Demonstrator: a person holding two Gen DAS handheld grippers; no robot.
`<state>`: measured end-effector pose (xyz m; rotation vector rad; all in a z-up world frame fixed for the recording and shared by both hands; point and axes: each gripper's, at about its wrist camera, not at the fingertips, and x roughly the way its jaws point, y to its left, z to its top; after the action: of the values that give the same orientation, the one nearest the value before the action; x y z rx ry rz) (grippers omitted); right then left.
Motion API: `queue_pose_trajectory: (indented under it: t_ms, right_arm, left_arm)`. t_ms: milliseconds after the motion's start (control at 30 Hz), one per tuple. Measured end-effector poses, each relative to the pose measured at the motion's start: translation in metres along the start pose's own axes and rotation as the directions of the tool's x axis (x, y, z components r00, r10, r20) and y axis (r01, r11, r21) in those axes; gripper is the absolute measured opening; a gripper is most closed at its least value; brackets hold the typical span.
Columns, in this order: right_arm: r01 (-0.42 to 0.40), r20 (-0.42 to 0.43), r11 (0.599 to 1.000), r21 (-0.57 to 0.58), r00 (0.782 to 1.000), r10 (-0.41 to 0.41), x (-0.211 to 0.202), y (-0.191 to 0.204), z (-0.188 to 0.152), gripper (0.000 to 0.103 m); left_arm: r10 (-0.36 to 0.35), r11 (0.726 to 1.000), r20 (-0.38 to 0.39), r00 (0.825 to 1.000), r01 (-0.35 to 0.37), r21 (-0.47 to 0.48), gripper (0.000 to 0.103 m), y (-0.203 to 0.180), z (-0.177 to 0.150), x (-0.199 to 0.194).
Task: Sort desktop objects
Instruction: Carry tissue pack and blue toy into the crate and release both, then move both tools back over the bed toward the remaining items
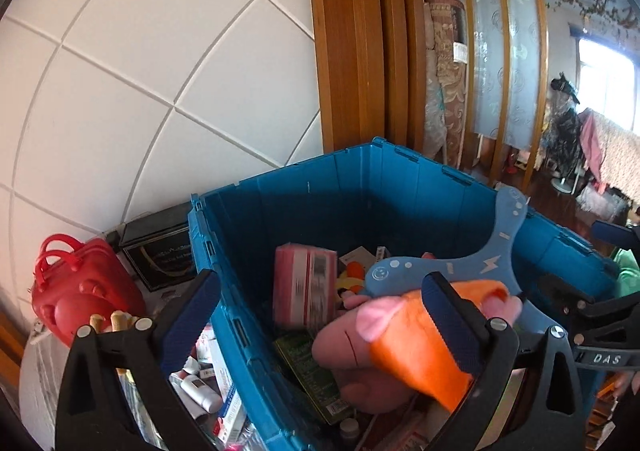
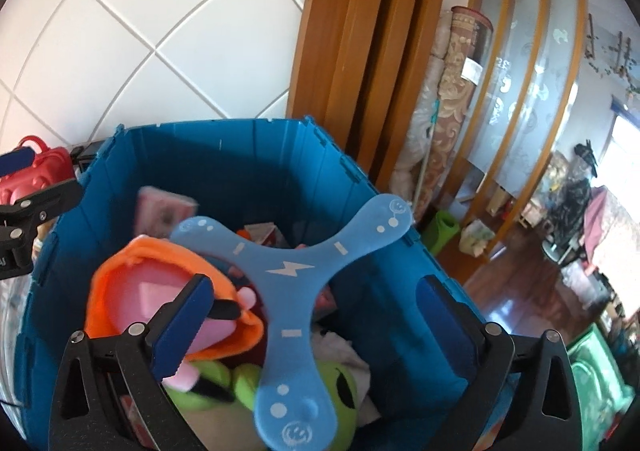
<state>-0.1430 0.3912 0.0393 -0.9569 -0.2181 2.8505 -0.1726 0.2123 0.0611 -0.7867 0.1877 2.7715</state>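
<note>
- We judge the step in hand to be dropping toys into the deep blue plastic crate (image 2: 256, 155); next we would go back to the desktop clutter beside it for another piece.
- Our right gripper (image 2: 316, 327) stands spread wide; the flat blue three-armed boomerang (image 2: 292, 271) lies between its pads, touching neither as far as we can tell, over the crate's contents.
- Our left gripper (image 1: 320, 311) is also wide apart, straddling the crate wall. The pink plush in orange cloth (image 1: 404, 343) sits in the crate beside its right pad; contact is unclear.
</note>
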Motion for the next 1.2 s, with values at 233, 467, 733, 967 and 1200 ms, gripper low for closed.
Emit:
queue_pose_trajectory:
  t_ms: [233, 467, 733, 967, 1200]
  right_arm:
    - [-0.024, 0.042, 0.999, 0.045, 0.999, 0.022, -0.043, 0.008, -0.001, 0.103]
    - [-0.060, 0.115, 0.997, 0.047, 0.992, 0.055, -0.100, 0.047, -0.008, 0.103]
    - [-0.132, 0.193, 0.990, 0.050, 0.974, 0.120, -0.149, 0.127, -0.020, 0.103]
    - [-0.239, 0.200, 0.970, 0.034, 0.953, 0.227, -0.151, 0.217, -0.045, 0.103]
    - [-0.286, 0.173, 0.957, 0.044, 0.946, 0.275, -0.119, 0.299, -0.072, 0.103]
  left_arm:
    - [-0.013, 1.000, 0.053, 0.999, 0.014, -0.012, 0.102, 0.019, -0.014, -0.039]
    - [-0.020, 0.999, 0.101, 0.995, 0.024, -0.045, 0.102, 0.062, -0.038, -0.075]
    - [0.024, 0.997, 0.069, 0.997, -0.019, -0.073, 0.102, 0.138, -0.089, -0.101]
    - [0.131, 0.986, -0.021, 0.991, -0.133, -0.102, 0.102, 0.229, -0.161, -0.101]
    - [0.168, 0.964, -0.160, 0.973, -0.196, -0.179, 0.102, 0.302, -0.223, -0.073]
